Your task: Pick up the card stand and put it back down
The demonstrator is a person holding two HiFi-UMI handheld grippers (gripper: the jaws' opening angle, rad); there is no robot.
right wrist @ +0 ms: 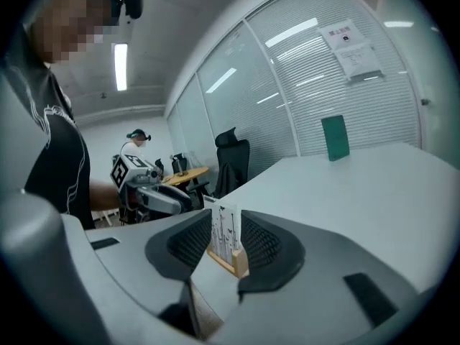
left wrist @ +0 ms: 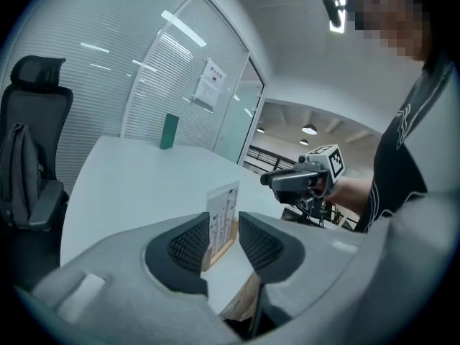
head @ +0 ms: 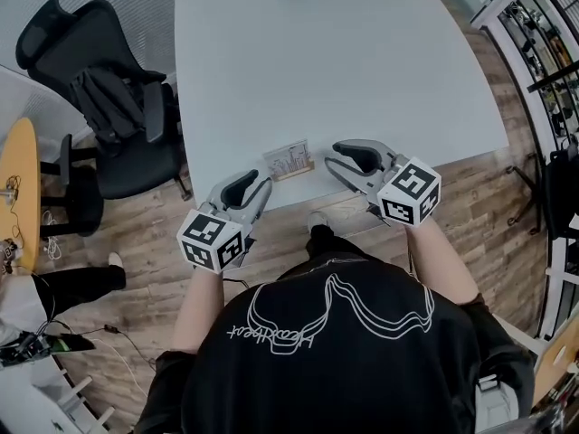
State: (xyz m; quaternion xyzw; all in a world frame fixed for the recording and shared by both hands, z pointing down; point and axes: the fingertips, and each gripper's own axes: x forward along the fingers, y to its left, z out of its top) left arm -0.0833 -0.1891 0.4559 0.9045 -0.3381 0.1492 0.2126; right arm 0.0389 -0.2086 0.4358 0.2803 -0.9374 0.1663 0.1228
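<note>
A: What do we have in the left gripper [head: 256, 188]?

B: Nothing. Its jaws stand partly apart. Through the gap we see the card stand [head: 289, 161] a little beyond the pads, untouched by them.

A: And the right gripper [head: 336, 159]?

B: The same: jaws partly apart and empty, aimed at the stand from the other side. The stand is between our two grippers, with each one just beside it and pointing toward the other.

A: Where does the stand sit?

B: On the white table [head: 362, 70], close to the near edge, straight in front of us. At the far edge a green block [right wrist: 335, 137] stands upright.

A: What do we see around the table?

B: There is a wood-plank floor [head: 136, 229]. A black chair [head: 54, 39] stands by the table's left corner with dark cloth [head: 104, 98] draped over it. Further left is a round wooden tabletop [head: 20, 179]. Beyond the table runs a glass wall [left wrist: 144, 70] with blinds, and paper notices [left wrist: 208, 85] are stuck on it.

A: Does the stand carry anything?

B: Yes. A white card [right wrist: 225, 228] stands upright in its light wooden base [right wrist: 233, 262]. The card bears thin dark vertical marks, which we cannot read.
</note>
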